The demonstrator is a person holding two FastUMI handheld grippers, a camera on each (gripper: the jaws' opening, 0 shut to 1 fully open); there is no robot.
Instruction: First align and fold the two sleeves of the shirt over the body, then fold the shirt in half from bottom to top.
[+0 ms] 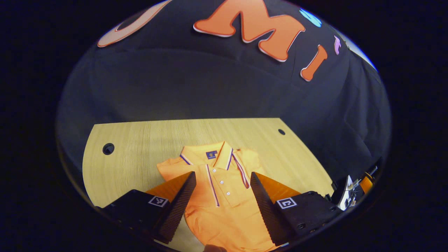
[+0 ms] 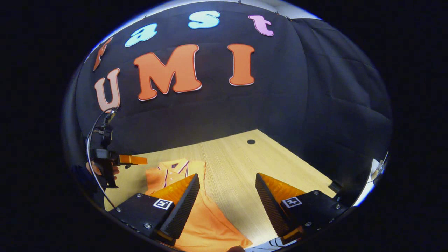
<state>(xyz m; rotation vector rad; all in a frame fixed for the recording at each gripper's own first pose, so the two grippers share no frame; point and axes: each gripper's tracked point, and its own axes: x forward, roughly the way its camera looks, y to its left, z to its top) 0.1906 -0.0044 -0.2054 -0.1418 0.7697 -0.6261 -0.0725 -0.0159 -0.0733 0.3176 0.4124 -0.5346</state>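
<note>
An orange polo shirt (image 1: 224, 196) with striped collar and placket lies on the wooden table (image 1: 140, 140), collar toward the far wall. Both sleeves look folded in over the body. My left gripper (image 1: 222, 183) hovers above the shirt's chest, open, nothing between its fingers. In the right gripper view the shirt (image 2: 206, 220) lies at lower left, and my right gripper (image 2: 227, 185) stands open over bare table (image 2: 238, 164) beside the shirt's right edge. The left gripper (image 2: 131, 160), held by a hand, shows at far left above the collar.
The table has cable holes at its far corners (image 1: 108, 148) (image 1: 281, 132) (image 2: 251, 141). Black cloth walls close in behind and at the sides. The right gripper's body (image 1: 353, 190) shows at the table's right edge.
</note>
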